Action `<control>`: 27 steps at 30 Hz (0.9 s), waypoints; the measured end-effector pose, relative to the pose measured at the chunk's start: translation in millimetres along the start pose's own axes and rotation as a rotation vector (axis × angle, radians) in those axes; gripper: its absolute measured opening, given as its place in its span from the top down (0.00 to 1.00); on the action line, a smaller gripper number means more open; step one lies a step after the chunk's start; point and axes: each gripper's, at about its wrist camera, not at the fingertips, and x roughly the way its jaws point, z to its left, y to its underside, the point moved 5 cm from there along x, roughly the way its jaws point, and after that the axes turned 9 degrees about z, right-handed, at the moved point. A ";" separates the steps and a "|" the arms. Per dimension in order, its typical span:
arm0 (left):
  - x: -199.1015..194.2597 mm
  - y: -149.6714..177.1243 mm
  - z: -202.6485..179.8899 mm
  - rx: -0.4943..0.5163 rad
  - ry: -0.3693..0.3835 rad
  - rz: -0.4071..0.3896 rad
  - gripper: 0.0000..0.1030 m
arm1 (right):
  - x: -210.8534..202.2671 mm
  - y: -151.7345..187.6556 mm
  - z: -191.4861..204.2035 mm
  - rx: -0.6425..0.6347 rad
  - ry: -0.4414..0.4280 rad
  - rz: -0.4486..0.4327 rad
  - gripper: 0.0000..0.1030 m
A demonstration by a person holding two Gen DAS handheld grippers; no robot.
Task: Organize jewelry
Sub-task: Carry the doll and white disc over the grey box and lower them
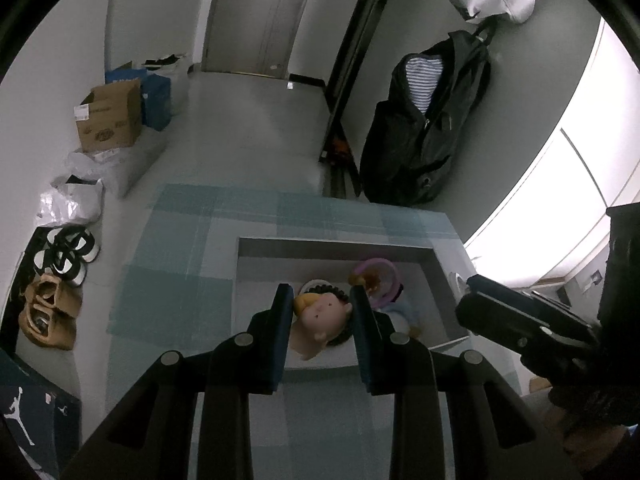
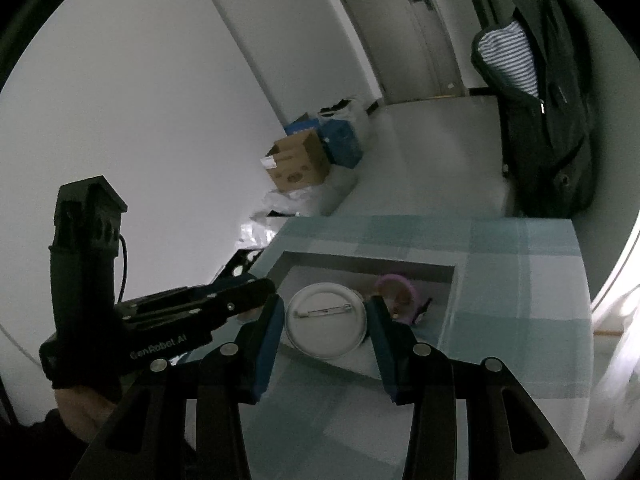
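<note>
Left gripper (image 1: 322, 312) clamps one doll-faced charm (image 1: 320, 318) above a shallow grey tray (image 1: 336, 245) on the checked tablecloth (image 1: 176, 248). Right gripper (image 2: 326, 320) hangs spread wide over one round pin badge (image 2: 326, 320) lying face-down in the tray beside one purple ring (image 2: 396, 284). Likely next: lowering and letting go of the charm inside.

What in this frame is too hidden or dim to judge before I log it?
- Left wrist view: whether the left gripper actually clamps the doll-face charm; its pads only flank it.
- Left wrist view: the white round badge is mostly hidden behind the charm.
- Both views: the purple ring piece and what lies under it in the tray; dim, partly behind a finger.
</note>
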 end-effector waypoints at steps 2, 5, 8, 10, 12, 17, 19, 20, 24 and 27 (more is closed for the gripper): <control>1.8 -0.8 0.5 0.003 -0.001 0.002 0.77 | 1.9 -1.4 -2.6 0.010 -0.006 0.004 0.59; 3.7 -2.9 0.4 -0.004 0.011 0.015 0.77 | 5.4 -4.9 -6.2 0.019 -0.005 0.013 0.59; 7.2 -5.3 0.0 -0.004 0.008 0.021 0.77 | 8.7 -7.3 -8.1 0.018 -0.006 0.011 0.59; 10.5 -6.5 -0.7 -0.009 0.015 0.026 0.77 | 11.8 -7.3 -9.7 0.023 -0.012 0.014 0.59; 13.6 -7.9 -0.9 -0.005 0.015 0.030 0.77 | 17.6 -7.1 -14.0 0.033 -0.004 0.023 0.59; 18.8 -11.1 -1.3 -0.002 0.008 0.038 0.77 | 26.1 -8.3 -17.8 0.050 -0.012 0.039 0.59; 22.2 -12.9 -2.0 -0.003 0.010 0.044 0.77 | 26.9 -9.3 -19.8 0.055 -0.014 0.038 0.59; 23.9 -13.5 -2.2 -0.006 0.012 0.046 0.77 | 27.2 -9.9 -21.1 0.059 -0.016 0.038 0.59; 27.5 -17.1 -4.4 -0.008 0.019 0.054 0.77 | 27.8 -12.1 -27.4 0.080 -0.022 0.037 0.59; 29.9 -17.9 -5.1 -0.004 0.014 0.058 0.77 | 28.4 -12.2 -31.9 0.088 -0.023 0.037 0.59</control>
